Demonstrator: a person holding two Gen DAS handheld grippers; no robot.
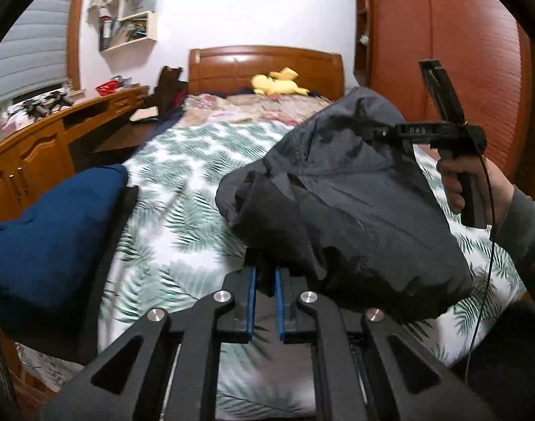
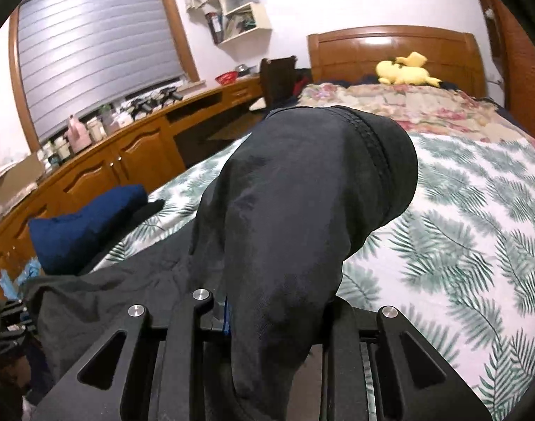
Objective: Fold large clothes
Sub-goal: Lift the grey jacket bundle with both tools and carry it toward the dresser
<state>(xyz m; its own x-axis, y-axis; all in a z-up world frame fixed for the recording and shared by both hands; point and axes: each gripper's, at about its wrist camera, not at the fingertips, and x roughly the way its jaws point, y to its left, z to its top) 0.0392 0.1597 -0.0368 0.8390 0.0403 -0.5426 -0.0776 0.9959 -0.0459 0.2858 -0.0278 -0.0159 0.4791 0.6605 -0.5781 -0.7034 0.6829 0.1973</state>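
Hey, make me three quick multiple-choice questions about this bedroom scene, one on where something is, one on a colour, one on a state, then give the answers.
1. Where is the yellow plush toy?
A. by the wooden headboard
B. on the desk
C. on the floor

2. What colour is the folded garment on the bed's left side?
A. red
B. blue
C. white

3. How is the large black jacket?
A. flat on the bed
B. lifted by both tools
C. hanging on a door

Answers:
A, the yellow plush toy lies against the wooden headboard.
B, the folded garment is blue.
C is wrong; B, the left tool and right tool both clamp the large black jacket.
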